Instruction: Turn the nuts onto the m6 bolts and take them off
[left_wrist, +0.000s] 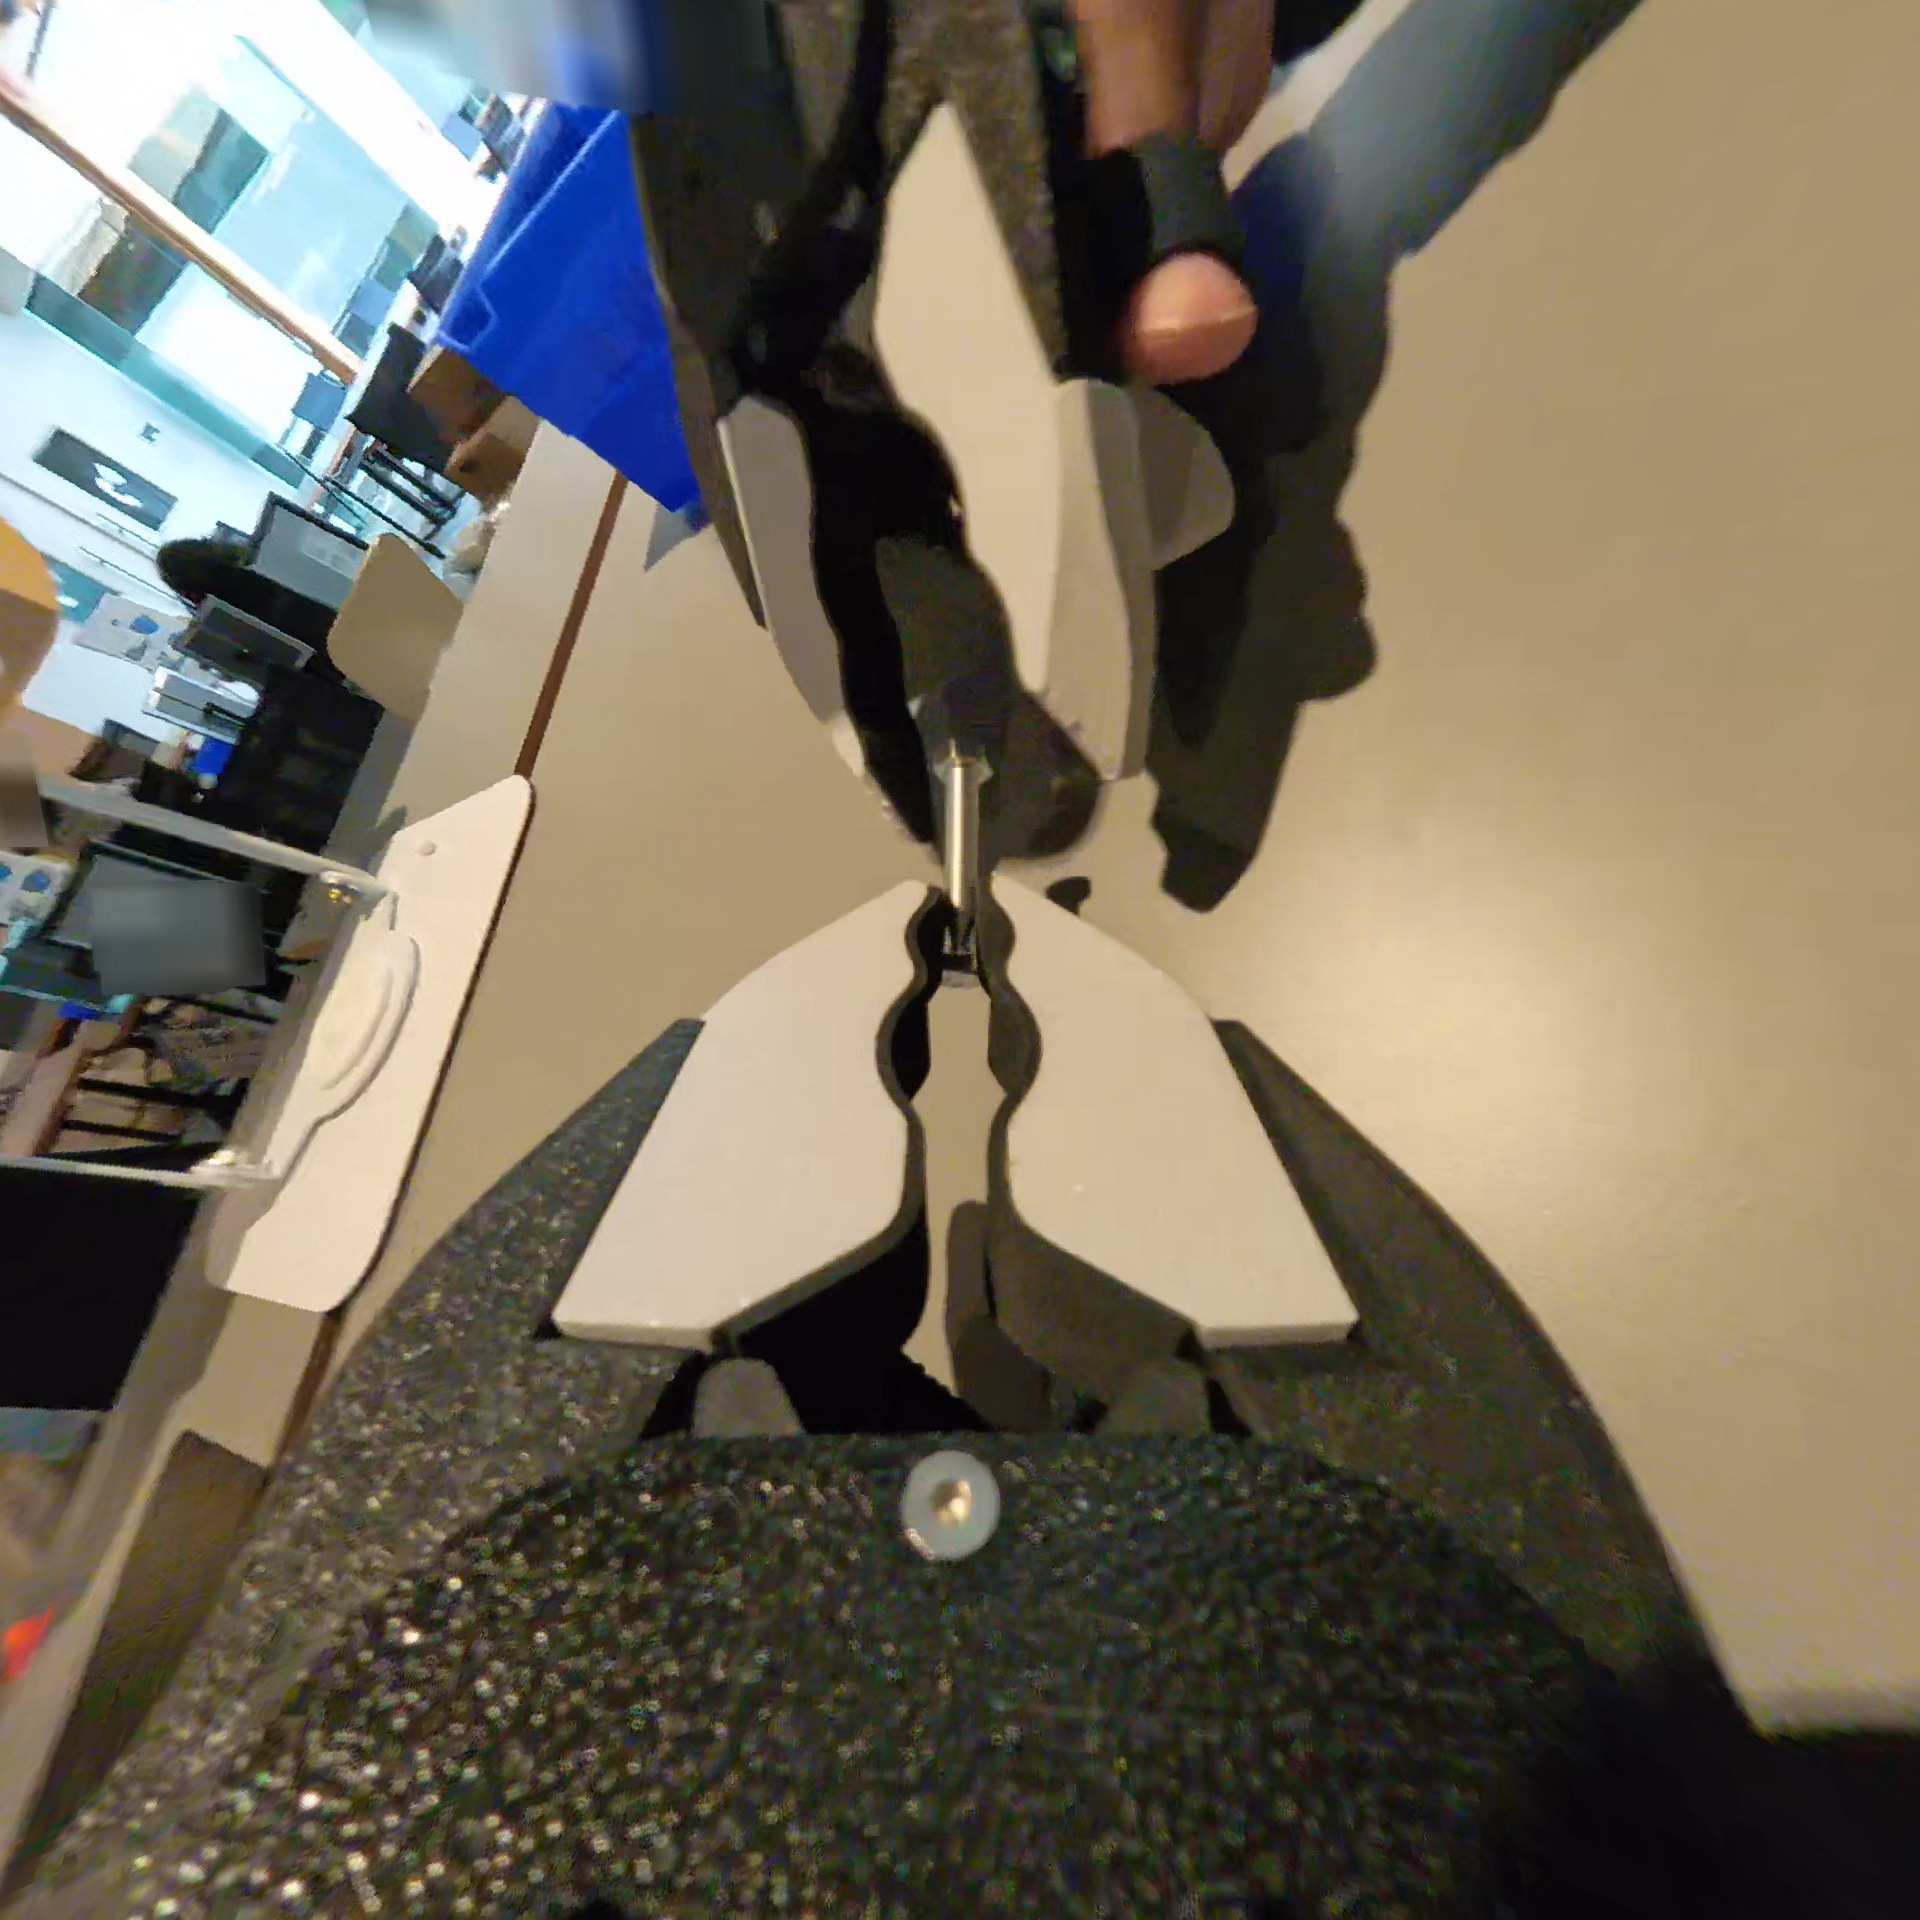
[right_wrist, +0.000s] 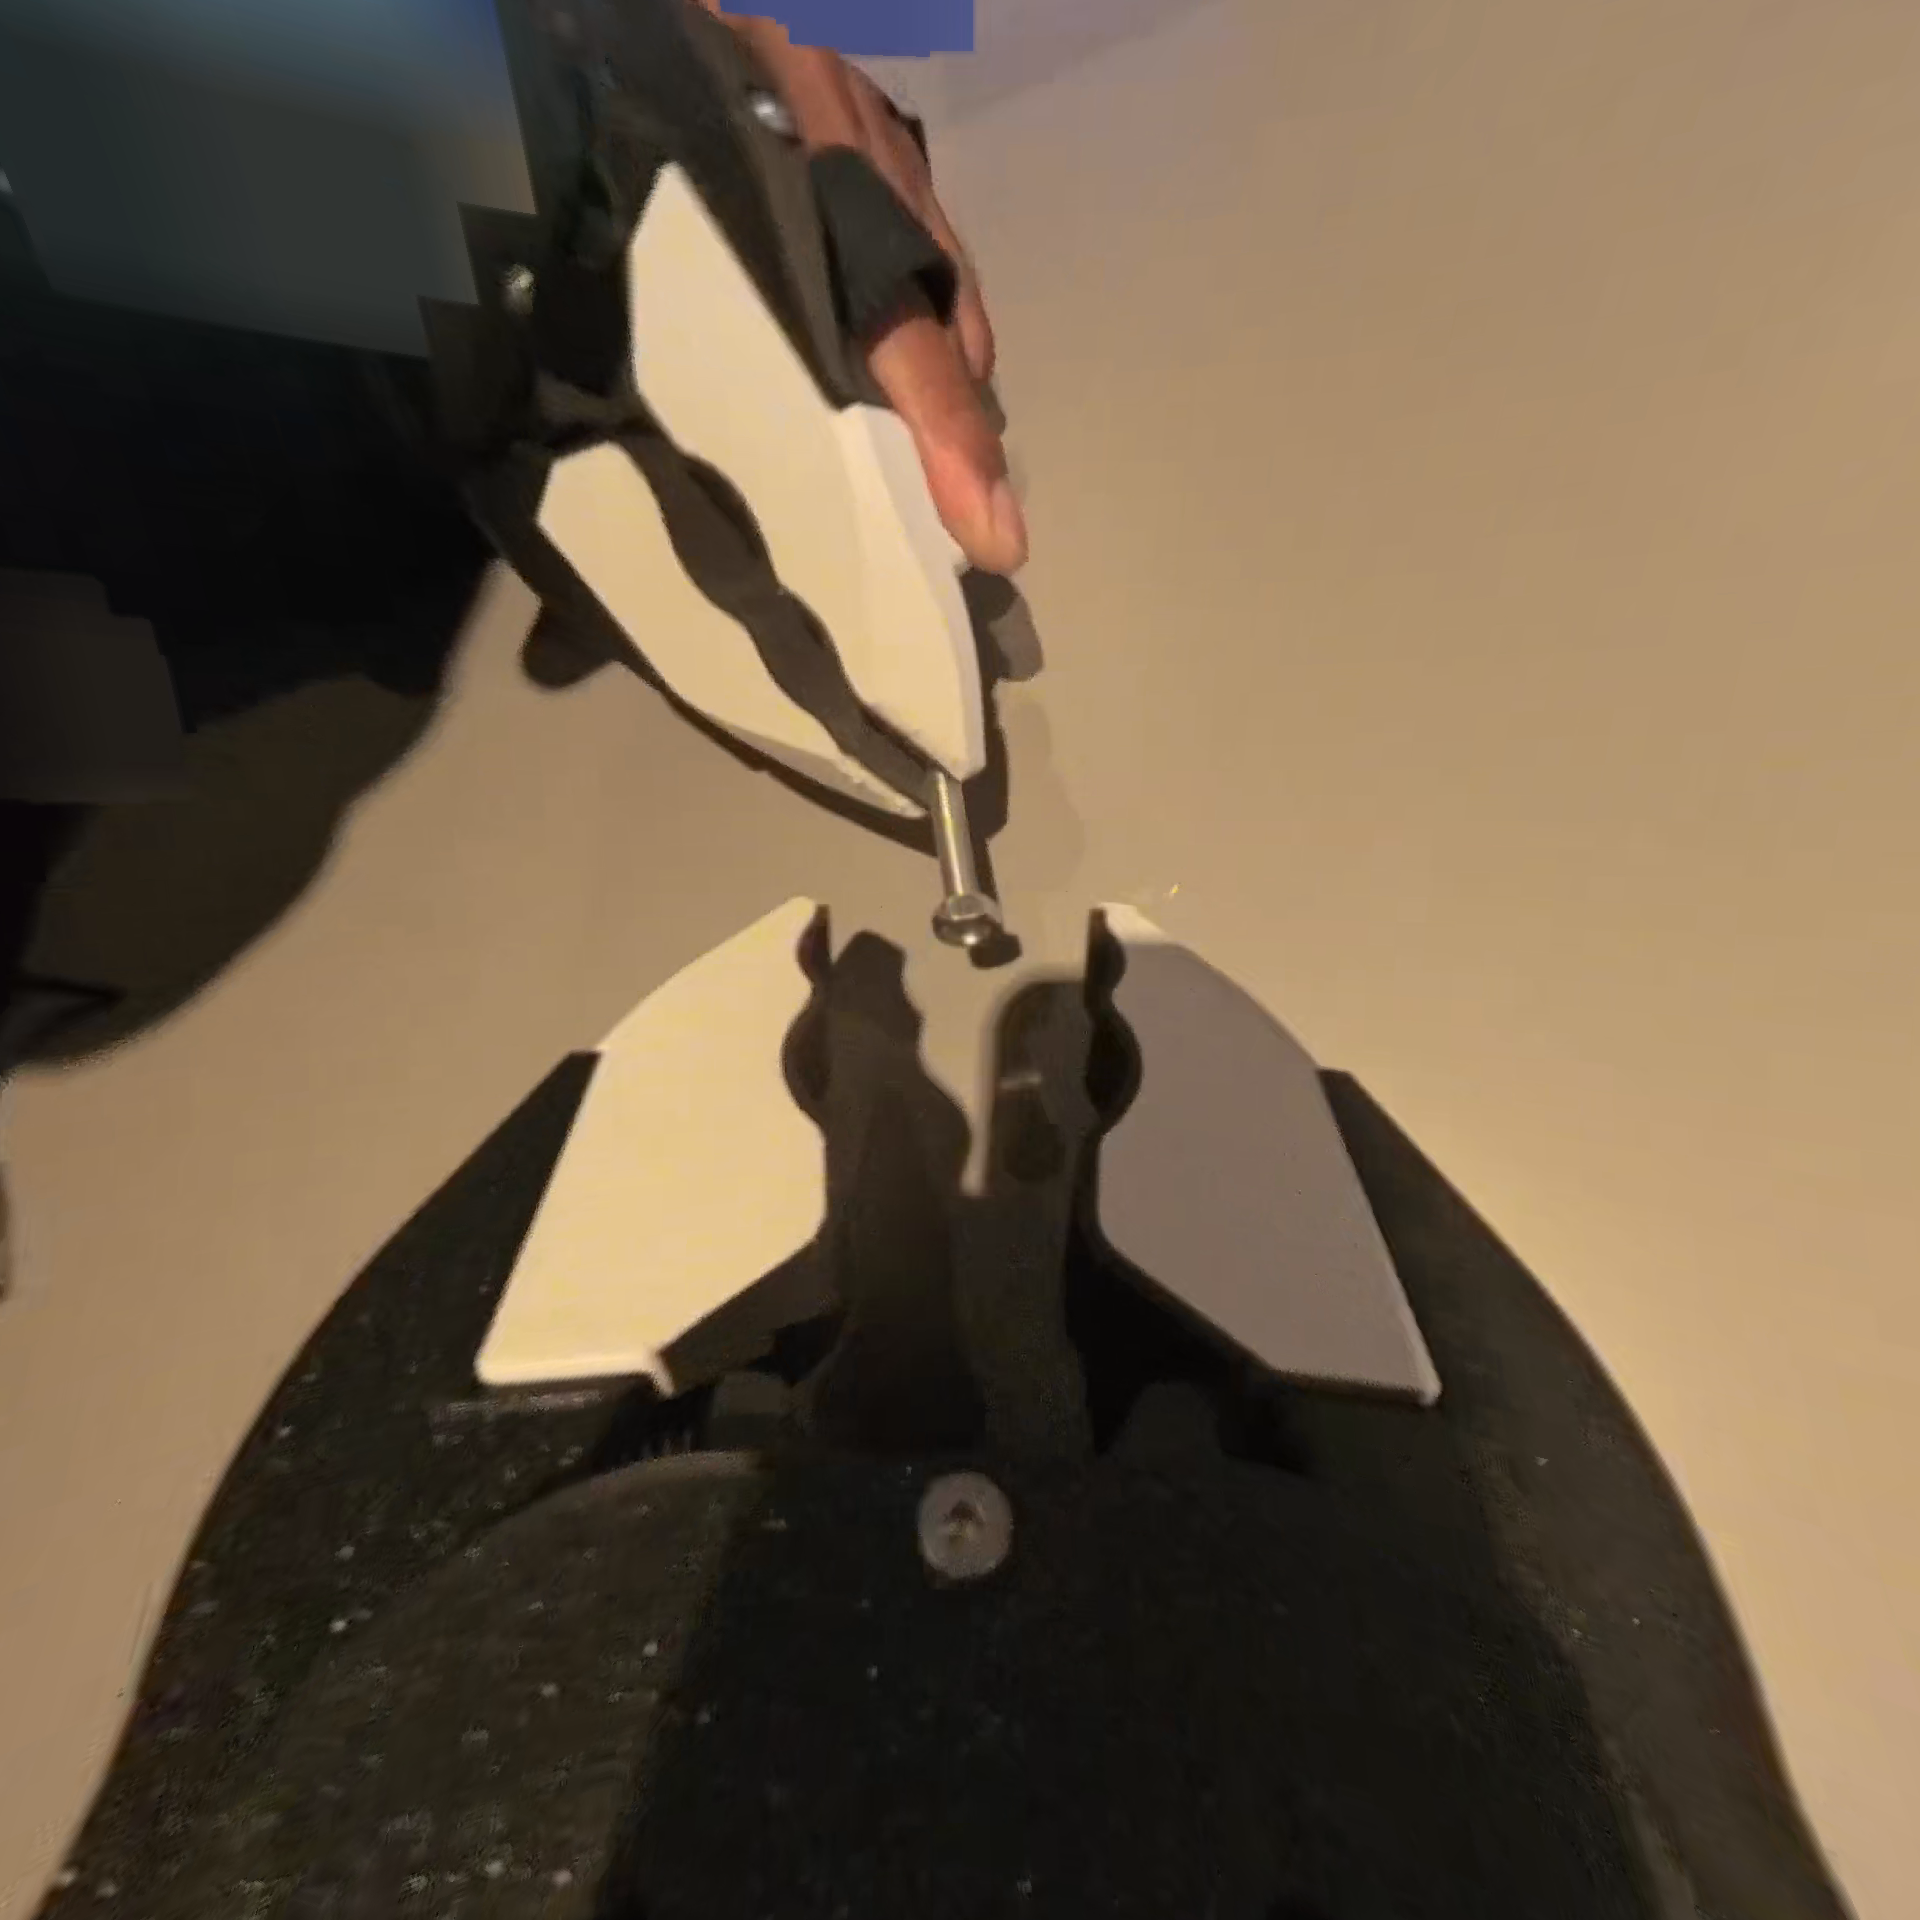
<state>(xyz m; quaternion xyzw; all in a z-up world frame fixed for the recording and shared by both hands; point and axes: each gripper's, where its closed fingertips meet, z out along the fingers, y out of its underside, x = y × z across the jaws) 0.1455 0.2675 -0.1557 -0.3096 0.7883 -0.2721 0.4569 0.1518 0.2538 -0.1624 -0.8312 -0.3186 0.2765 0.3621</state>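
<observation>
My left gripper (left_wrist: 958, 920) is shut on one end of a silver M6 bolt (left_wrist: 961, 831), which sticks out straight ahead of its tips. The bolt's far end carries a wider metal piece (right_wrist: 964, 923); I cannot tell whether it is a nut or the bolt head. My right gripper (right_wrist: 956, 914) is open, its fingertips on either side of that end and apart from it. The right gripper also shows in the left wrist view (left_wrist: 987, 774), facing me. The left gripper shows in the right wrist view (right_wrist: 940, 774) holding the bolt (right_wrist: 951, 842). Both hang over the beige table (right_wrist: 1455, 623).
A person's hand (left_wrist: 1184, 312) holds the right gripper, and another hand (right_wrist: 956, 447) holds the left one. A blue bin (left_wrist: 561, 312) stands at the table's far left. A white card on a clear stand (left_wrist: 416, 1039) sits by the left table edge (left_wrist: 566, 644).
</observation>
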